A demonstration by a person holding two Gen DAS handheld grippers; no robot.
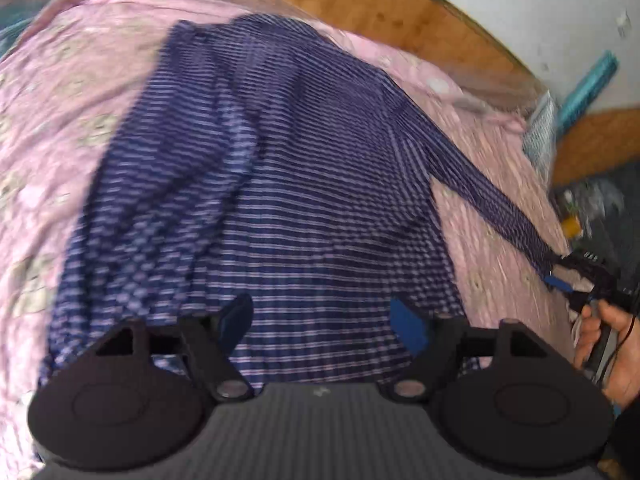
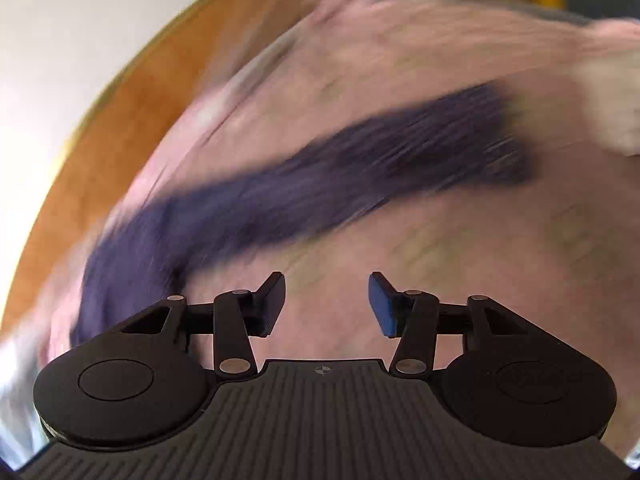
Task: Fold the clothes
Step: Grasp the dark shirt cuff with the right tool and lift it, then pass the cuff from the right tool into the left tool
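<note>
A navy shirt (image 1: 272,184) with thin pale stripes lies spread on a pink bedsheet (image 1: 60,152). My left gripper (image 1: 322,324) hovers open over the shirt's near hem, with nothing between its fingers. The shirt's right sleeve (image 1: 492,200) stretches out to the right. Its cuff ends beside my right gripper (image 1: 560,276), which a hand (image 1: 612,344) holds. The right wrist view is heavily blurred. There my right gripper (image 2: 328,304) is open over bare sheet, and the sleeve (image 2: 304,188) runs across ahead and to the left, clear of the fingers.
A wooden headboard (image 1: 392,4) curves along the bed's far side under a white wall. Off the bed's right edge, a dark floor area holds clutter (image 1: 588,208). A teal strip (image 1: 588,88) leans by the wall.
</note>
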